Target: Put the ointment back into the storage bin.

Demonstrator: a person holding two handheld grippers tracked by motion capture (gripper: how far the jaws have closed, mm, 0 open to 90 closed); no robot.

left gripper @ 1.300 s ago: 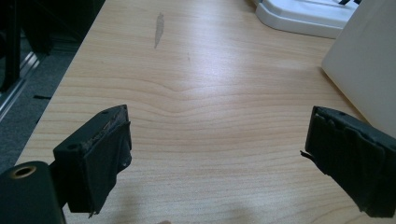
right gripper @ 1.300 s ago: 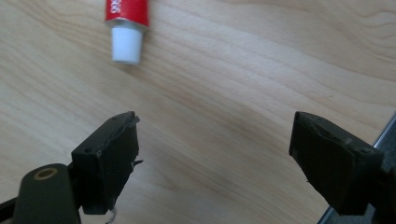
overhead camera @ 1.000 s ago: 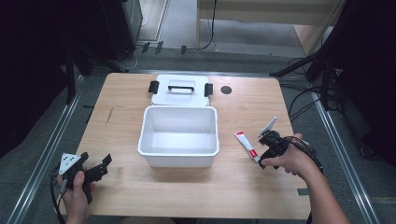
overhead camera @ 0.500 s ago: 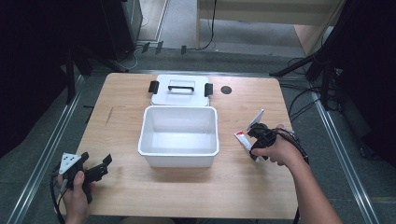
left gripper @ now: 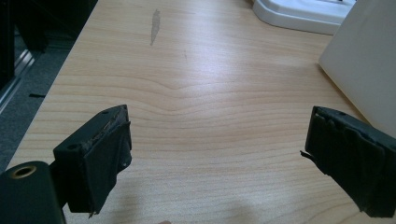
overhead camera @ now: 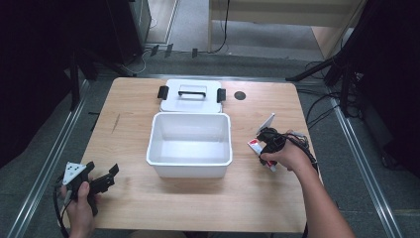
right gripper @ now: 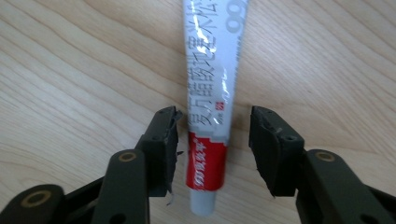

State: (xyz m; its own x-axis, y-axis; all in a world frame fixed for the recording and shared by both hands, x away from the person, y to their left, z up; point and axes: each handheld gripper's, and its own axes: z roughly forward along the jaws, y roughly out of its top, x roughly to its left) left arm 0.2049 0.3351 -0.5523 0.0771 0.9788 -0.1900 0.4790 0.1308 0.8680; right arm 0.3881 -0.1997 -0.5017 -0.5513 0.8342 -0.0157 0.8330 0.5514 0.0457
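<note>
Your right gripper (right gripper: 212, 149) is down over the white and red toothpaste tube (right gripper: 212, 93) that lies flat on the light wooden table (overhead camera: 277, 208). Its jaws stand partly apart, one on each side of the tube near its red capped end, and a narrow gap shows on both sides, so they are not pressing it. From above, your right hand (overhead camera: 287, 157) sits just right of the white rectangular plastic bin (overhead camera: 190, 144), with the tube's end (overhead camera: 255, 146) poking out beside it, close to the bin's right wall but apart from it.

Your left gripper (left gripper: 215, 163) hovers over bare wood with its jaws spread wide and nothing between them. The bin's white wall (left gripper: 369, 60) rises at the right edge of the left gripper view. In the high view your left hand (overhead camera: 79, 198) holds that gripper (overhead camera: 104, 181) at the near left corner of the table, well apart from the bin.

The white flat lid with a black handle and black side clips (overhead camera: 192, 94) lies on the table just behind the bin
</note>
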